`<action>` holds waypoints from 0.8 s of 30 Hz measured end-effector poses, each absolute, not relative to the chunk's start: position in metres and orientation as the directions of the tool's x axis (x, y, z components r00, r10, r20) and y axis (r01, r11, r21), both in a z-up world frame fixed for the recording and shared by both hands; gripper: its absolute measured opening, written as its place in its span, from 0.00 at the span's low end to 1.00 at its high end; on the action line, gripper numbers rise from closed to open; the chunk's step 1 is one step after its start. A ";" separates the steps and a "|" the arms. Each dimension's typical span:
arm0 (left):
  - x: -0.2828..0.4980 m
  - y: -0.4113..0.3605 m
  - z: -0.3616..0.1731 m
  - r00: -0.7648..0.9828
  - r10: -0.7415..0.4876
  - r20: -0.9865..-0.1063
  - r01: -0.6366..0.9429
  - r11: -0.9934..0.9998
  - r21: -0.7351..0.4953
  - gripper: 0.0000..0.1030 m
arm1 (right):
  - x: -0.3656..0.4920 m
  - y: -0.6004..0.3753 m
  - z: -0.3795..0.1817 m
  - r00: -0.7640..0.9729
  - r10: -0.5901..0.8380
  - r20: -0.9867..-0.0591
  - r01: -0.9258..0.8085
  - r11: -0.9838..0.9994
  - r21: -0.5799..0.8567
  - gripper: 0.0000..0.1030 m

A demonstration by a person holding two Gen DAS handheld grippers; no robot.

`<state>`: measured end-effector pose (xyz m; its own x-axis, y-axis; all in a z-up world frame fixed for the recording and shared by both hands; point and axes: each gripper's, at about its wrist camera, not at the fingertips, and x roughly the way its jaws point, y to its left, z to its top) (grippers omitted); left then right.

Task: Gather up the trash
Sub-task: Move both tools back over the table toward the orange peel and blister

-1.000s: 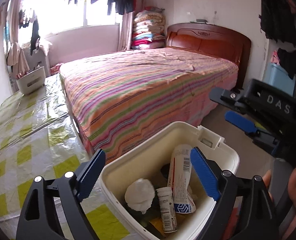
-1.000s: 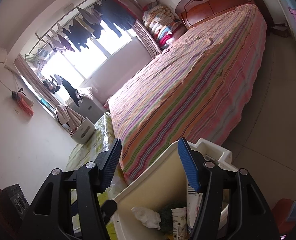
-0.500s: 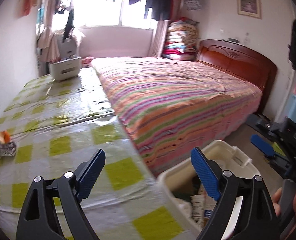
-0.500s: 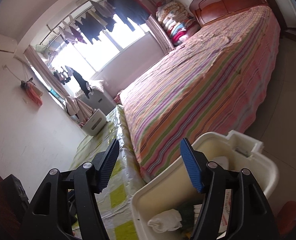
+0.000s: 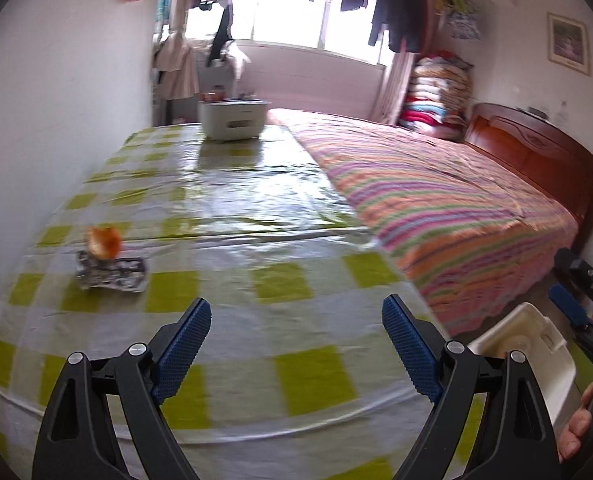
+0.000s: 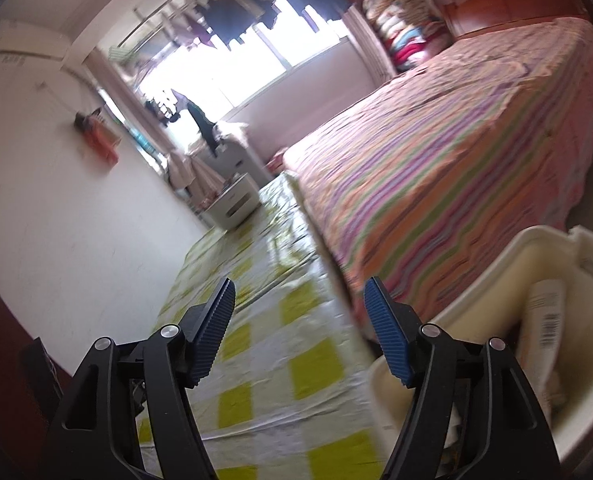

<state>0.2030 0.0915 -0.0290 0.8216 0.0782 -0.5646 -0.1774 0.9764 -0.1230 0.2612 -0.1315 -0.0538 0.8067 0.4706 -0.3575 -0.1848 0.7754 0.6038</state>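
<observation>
Left gripper point(image 5: 296, 320) spread wide, nothing btwn pads, over checked tablecloth point(image 5: 232, 216); right gripper point(image 6: 299, 304) also apart & empty, jaws just been opening. Foil wrapper point(image 5: 110, 274) w/ orange peel point(image 5: 104, 241) lying far left on cloth. Vs 1 s ago: both swung left off white bin point(image 6: 508, 280), now at right edge.

Tablecloth point(image 5: 232, 200) ahead of the tools: glossy white with yellow-green checks. On it, left of the left gripper point(image 5: 296, 332), silver foil wrapper point(image 5: 110, 274) and orange peel point(image 5: 104, 242). Bedspread point(image 5: 448, 208), right: pink, orange, green and purple stripes. Bin point(image 6: 496, 280): cream. Gripper pads point(image 5: 184, 344): blue.
</observation>
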 end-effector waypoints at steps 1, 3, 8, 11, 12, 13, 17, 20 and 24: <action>0.201 0.098 -0.029 0.821 0.086 -0.565 -0.188 0.974 -0.124 0.83 | 0.262 -0.122 -0.053 0.800 0.481 -0.359 -0.197 0.775 0.600 0.65; 0.196 0.117 -0.029 0.819 0.109 -0.563 -0.216 0.968 -0.128 0.82 | 0.262 -0.104 -0.053 0.785 0.503 -0.362 -0.224 0.774 0.592 0.65; 0.183 0.162 -0.034 0.807 0.163 -0.568 -0.291 0.946 -0.143 0.83 | 0.264 -0.063 -0.051 0.753 0.542 -0.373 -0.280 0.777 0.564 0.65; 0.176 0.188 -0.036 0.795 0.191 -0.576 -0.336 0.929 -0.156 0.83 | 0.268 -0.041 -0.055 0.727 0.569 -0.385 -0.308 0.771 0.558 0.65; 0.173 0.197 -0.038 0.792 0.198 -0.577 -0.350 0.922 -0.164 0.82 | 0.269 -0.034 -0.056 0.717 0.579 -0.388 -0.318 0.767 0.557 0.65; 0.170 0.207 -0.039 0.788 0.205 -0.581 -0.364 0.915 -0.172 0.82 | 0.271 -0.027 -0.056 0.708 0.588 -0.391 -0.327 0.764 0.556 0.65; 0.166 0.235 -0.047 0.769 0.221 -0.600 -0.407 0.893 -0.193 0.82 | 0.277 0.009 -0.054 0.665 0.627 -0.405 -0.381 0.751 0.539 0.65; 0.164 0.253 -0.052 0.752 0.221 -0.621 -0.436 0.873 -0.217 0.83 | 0.281 0.045 -0.049 0.620 0.666 -0.415 -0.440 0.733 0.518 0.65; 0.159 0.269 -0.053 0.746 0.227 -0.626 -0.463 0.852 -0.243 0.83 | 0.283 0.090 -0.057 0.544 0.711 -0.447 -0.508 0.702 0.499 0.65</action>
<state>0.1594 0.2686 -0.0532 0.7463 0.2274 -0.6256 -0.4631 0.8525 -0.2426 0.2831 0.0901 -0.0570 0.5436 0.7107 -0.4466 -0.5079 0.7021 0.4990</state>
